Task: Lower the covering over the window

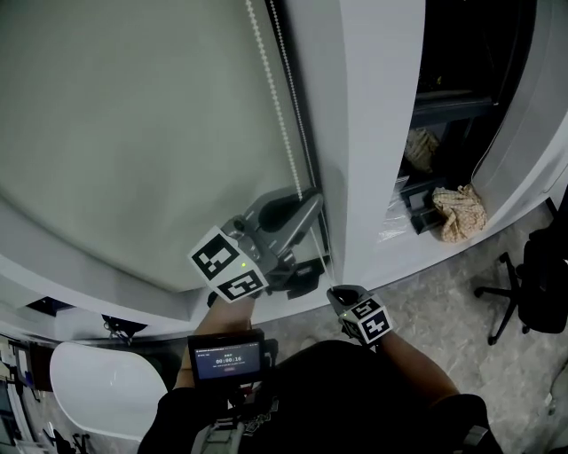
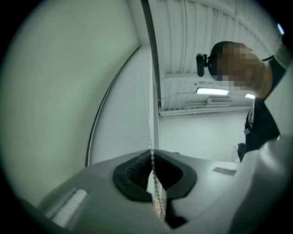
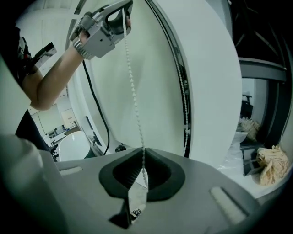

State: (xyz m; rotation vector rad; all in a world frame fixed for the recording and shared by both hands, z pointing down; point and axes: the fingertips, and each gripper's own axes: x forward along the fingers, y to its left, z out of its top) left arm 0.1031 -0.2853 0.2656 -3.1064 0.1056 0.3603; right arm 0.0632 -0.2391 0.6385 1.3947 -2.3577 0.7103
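Note:
A pale roller blind (image 1: 133,133) hangs over the window on the left. Its white bead chain (image 1: 282,106) runs down along the blind's right edge. My left gripper (image 1: 313,206) is raised against the chain and shut on it; in the left gripper view the beads (image 2: 151,155) are pinched between the closed jaws. My right gripper (image 1: 342,294) sits lower, by the sill, and is shut on the same chain (image 3: 143,151). In the right gripper view the chain rises taut to the left gripper (image 3: 116,13) above. A second strand (image 3: 185,109) hangs beside the frame.
A white pillar (image 1: 373,133) stands right of the blind. Beyond it lies a crumpled cloth (image 1: 461,213) on a dark ledge. A black office chair (image 1: 532,284) is at the far right. A white rounded table (image 1: 98,386) is at the lower left.

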